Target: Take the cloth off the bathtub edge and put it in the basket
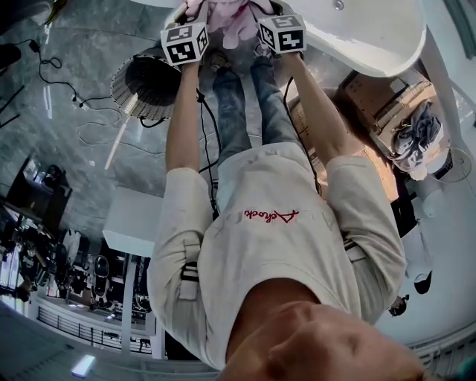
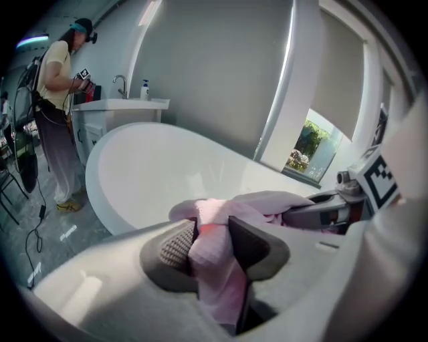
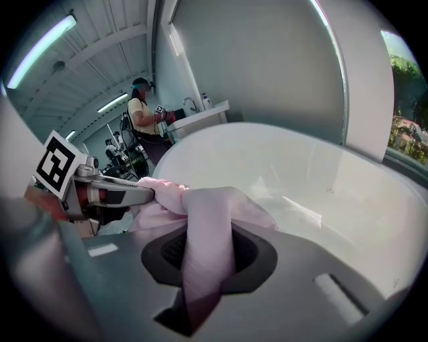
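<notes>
A pink cloth hangs bunched between my two grippers, just off the white bathtub. My left gripper is shut on one part of the cloth, which fills the gap between its pads. Another fold is pinched in my right gripper, also shut, and trails down out of its jaws. Each gripper shows in the other's view, close beside it, with the cloth stretched between them above the tub's rim. A round dark slatted basket stands on the floor left of my left arm.
Another person stands at a sink beyond the tub's far end. Cables trail over the grey floor near the basket. Cardboard boxes sit at the right, and a white block stands at the left.
</notes>
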Demonstrator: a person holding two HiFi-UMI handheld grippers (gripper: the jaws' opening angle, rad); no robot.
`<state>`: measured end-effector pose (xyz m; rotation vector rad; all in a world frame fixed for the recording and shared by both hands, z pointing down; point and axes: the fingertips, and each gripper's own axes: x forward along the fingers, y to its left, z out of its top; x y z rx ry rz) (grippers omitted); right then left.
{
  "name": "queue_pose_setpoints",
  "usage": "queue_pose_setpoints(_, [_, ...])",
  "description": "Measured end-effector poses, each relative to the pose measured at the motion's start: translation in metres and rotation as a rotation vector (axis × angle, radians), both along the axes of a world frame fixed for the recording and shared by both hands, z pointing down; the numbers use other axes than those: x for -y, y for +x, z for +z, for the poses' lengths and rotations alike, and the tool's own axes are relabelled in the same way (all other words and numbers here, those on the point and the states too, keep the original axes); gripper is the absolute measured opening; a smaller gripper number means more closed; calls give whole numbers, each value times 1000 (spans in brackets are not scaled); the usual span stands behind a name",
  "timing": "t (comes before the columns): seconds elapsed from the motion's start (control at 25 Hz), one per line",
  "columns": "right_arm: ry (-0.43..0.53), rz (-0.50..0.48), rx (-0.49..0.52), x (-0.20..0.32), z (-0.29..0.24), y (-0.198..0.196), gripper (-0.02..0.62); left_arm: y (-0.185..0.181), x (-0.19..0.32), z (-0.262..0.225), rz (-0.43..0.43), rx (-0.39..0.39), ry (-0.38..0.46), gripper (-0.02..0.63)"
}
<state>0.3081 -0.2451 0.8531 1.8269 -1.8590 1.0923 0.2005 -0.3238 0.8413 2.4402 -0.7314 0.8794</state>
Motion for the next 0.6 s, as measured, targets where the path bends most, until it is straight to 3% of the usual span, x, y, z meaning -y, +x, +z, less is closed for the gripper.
queue_pose_setpoints(0.6, [364,-57,-115,67,-214,16,74,9,33,-184,-78,-170,239,137])
